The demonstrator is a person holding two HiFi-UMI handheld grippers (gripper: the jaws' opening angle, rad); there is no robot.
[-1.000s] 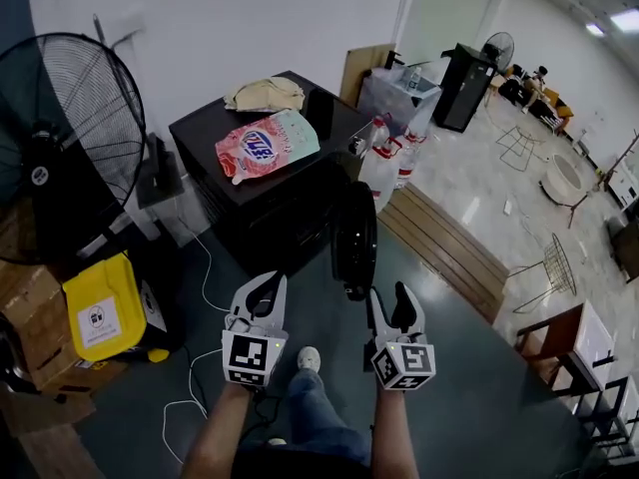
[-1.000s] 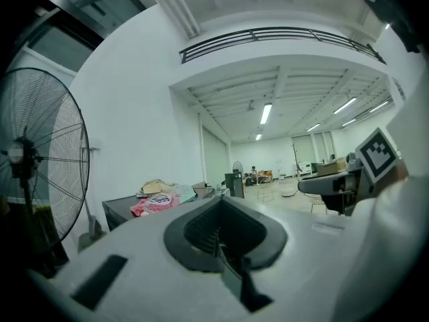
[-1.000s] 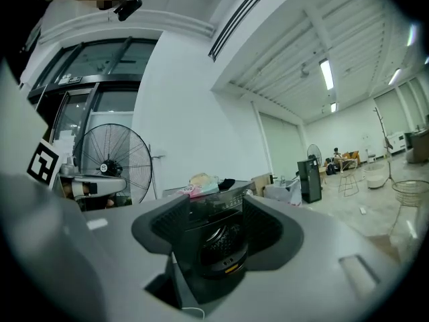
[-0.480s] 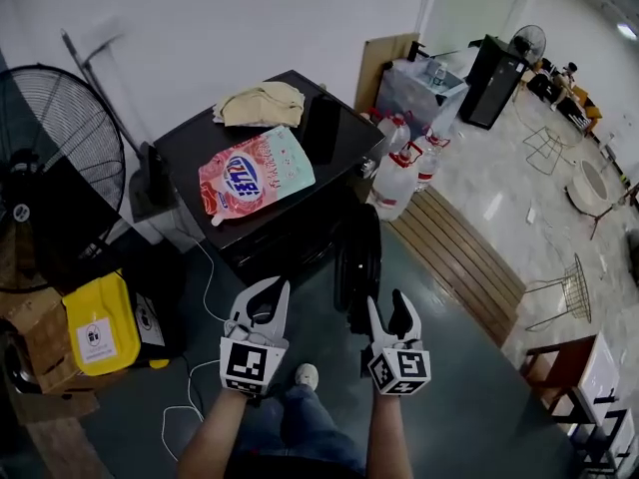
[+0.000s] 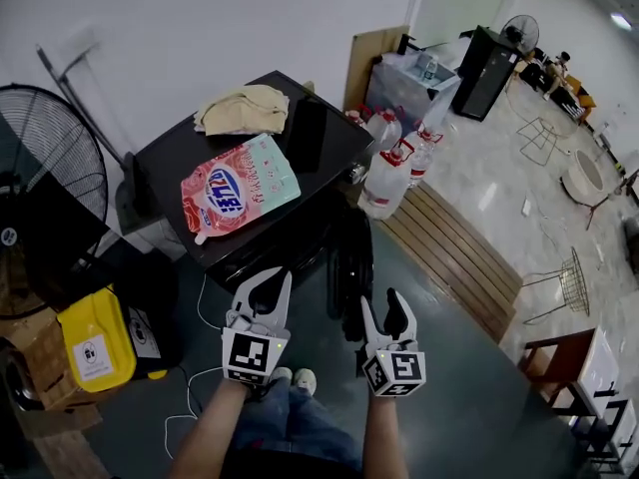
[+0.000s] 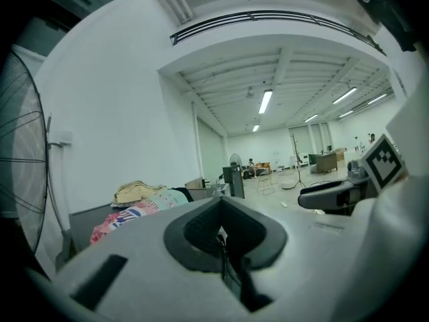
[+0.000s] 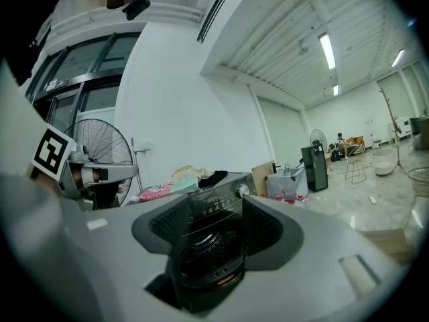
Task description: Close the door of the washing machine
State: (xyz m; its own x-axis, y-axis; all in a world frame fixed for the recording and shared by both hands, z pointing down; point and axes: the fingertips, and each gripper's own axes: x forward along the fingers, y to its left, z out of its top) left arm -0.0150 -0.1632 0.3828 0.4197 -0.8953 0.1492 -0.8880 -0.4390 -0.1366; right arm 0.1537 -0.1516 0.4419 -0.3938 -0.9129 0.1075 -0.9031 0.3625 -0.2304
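My left gripper has its jaws pressed together on nothing, just a thin seam between the dark pads. The right gripper has its jaws well apart, and the round dark door fills the gap between them. I can't tell whether either pad touches it, and I'd judge nothing is clamped. In the head view the right gripper sits just beside the near edge of the door, which stands swung out from the front of the black washing machine and shows almost edge-on. The left gripper hangs idle, off to the side of it. To do this well, I'd put the right gripper's flat side on the outer face near the free edge. I'd push along the door's arc toward the drum opening rather than pinch it, and press through until the latch seats. The door is glossy black with a domed window. A pink detergent pouch and a crumpled cloth lie on the machine's top, well out of the way.
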